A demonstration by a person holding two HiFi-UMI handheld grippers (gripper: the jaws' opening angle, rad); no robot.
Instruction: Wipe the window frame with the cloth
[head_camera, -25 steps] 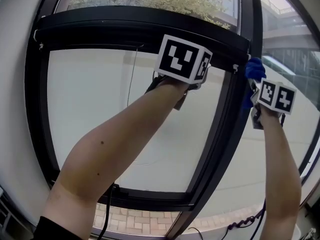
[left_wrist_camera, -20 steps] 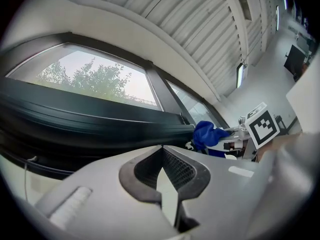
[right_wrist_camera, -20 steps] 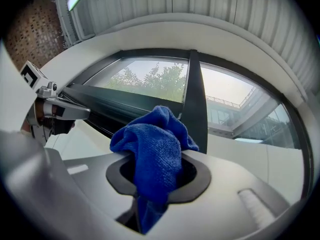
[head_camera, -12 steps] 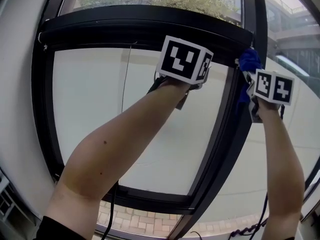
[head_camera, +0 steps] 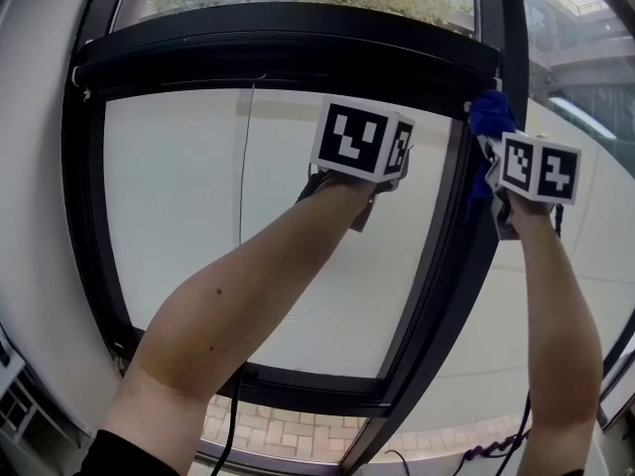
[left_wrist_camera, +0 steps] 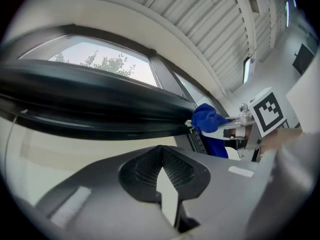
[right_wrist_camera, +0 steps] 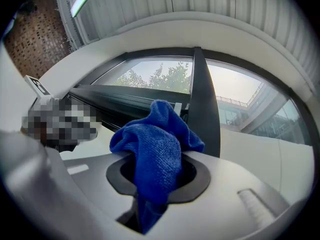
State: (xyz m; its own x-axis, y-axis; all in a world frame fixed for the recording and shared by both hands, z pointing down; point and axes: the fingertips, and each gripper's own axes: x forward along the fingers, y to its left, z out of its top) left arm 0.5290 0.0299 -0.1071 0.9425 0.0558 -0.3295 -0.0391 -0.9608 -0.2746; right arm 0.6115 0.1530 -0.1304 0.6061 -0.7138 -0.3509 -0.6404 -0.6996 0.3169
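Observation:
The black window frame (head_camera: 278, 56) has a thick top bar and a slanted upright (head_camera: 451, 256) at the right. My right gripper (right_wrist_camera: 152, 176) is shut on a bunched blue cloth (right_wrist_camera: 155, 141). In the head view the cloth (head_camera: 490, 114) presses against the upright just below the top right corner. My left gripper (left_wrist_camera: 162, 159) is shut with nothing in it and hovers before the pane under the top bar (left_wrist_camera: 90, 101). Its marker cube (head_camera: 359, 139) hides the jaws in the head view. From the left gripper view the cloth (left_wrist_camera: 206, 119) shows at the frame's corner.
A thin cord (head_camera: 245, 167) hangs down the pane from the top bar. A second pane (head_camera: 585, 246) lies right of the upright, a white wall (head_camera: 35, 216) to the left. Cables (head_camera: 233, 415) dangle near the frame's bottom bar, with brick paving (head_camera: 288, 434) outside below.
The right gripper has carried the cloth a little up and left along the upright toward the top corner. The left gripper has sunk slightly below the top bar.

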